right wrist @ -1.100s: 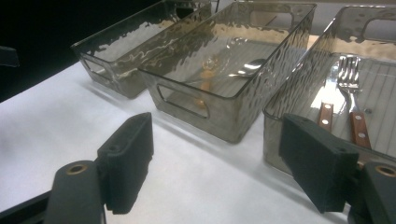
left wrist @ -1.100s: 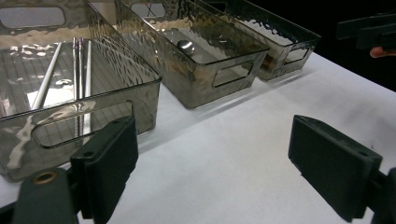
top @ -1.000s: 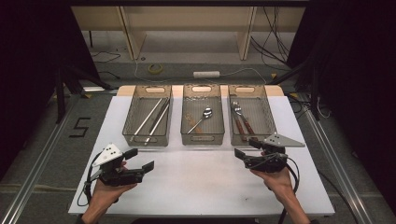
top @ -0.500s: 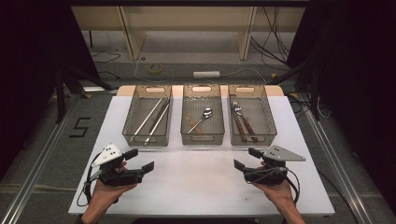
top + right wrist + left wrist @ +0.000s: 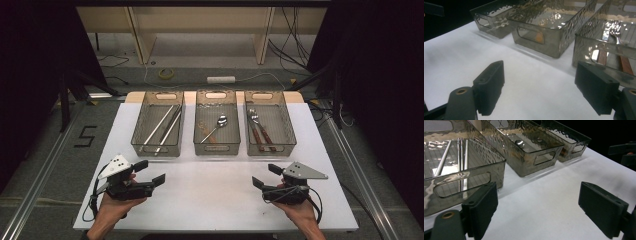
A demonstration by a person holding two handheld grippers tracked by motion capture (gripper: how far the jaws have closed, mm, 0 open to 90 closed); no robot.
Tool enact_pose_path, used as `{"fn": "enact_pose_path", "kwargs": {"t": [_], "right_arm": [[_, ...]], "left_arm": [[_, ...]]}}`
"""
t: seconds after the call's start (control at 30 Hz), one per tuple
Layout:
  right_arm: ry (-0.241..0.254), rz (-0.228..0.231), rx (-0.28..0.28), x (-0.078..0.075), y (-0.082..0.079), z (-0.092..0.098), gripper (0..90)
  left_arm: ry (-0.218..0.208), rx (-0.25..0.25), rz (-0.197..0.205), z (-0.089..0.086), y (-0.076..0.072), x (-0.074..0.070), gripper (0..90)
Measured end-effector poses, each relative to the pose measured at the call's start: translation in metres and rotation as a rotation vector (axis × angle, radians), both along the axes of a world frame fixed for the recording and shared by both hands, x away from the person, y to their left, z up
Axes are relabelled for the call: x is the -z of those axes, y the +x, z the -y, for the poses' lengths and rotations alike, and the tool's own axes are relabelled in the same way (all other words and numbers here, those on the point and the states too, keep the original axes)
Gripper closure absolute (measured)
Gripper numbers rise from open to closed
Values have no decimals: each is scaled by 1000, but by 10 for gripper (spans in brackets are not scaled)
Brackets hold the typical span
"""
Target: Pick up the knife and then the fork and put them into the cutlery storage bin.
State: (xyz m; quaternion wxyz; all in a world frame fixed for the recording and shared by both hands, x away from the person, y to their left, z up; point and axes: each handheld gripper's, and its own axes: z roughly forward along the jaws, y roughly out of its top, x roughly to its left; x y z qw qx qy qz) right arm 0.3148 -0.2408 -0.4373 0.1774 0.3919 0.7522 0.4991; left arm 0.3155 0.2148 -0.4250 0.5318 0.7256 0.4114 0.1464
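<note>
While both rest near the bins, left tongs gape; right tongs too.

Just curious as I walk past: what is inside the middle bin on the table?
The middle bin holds a metal spoon lying diagonally, plus something small and brownish beside its handle, too indistinct to name. The textured wall blurs the rest.

Three smoky clear bins side by side

White power strip on the floor, yellow tape roll near it to the left. Black numeral 5 marked on the floor, nearer the camera
</note>
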Motion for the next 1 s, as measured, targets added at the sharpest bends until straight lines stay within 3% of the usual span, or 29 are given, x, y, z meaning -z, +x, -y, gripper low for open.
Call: {"fn": "enact_pose_path", "kwargs": {"t": [0.27,1.0], "right_arm": [[-35,-15,-6,5,-2,-3,239],[-11,-7,9,2,1,2,240]], "left_arm": [[5,13,-4,1,0,0,155],[3,18,-5,2,0,0,155]]}}
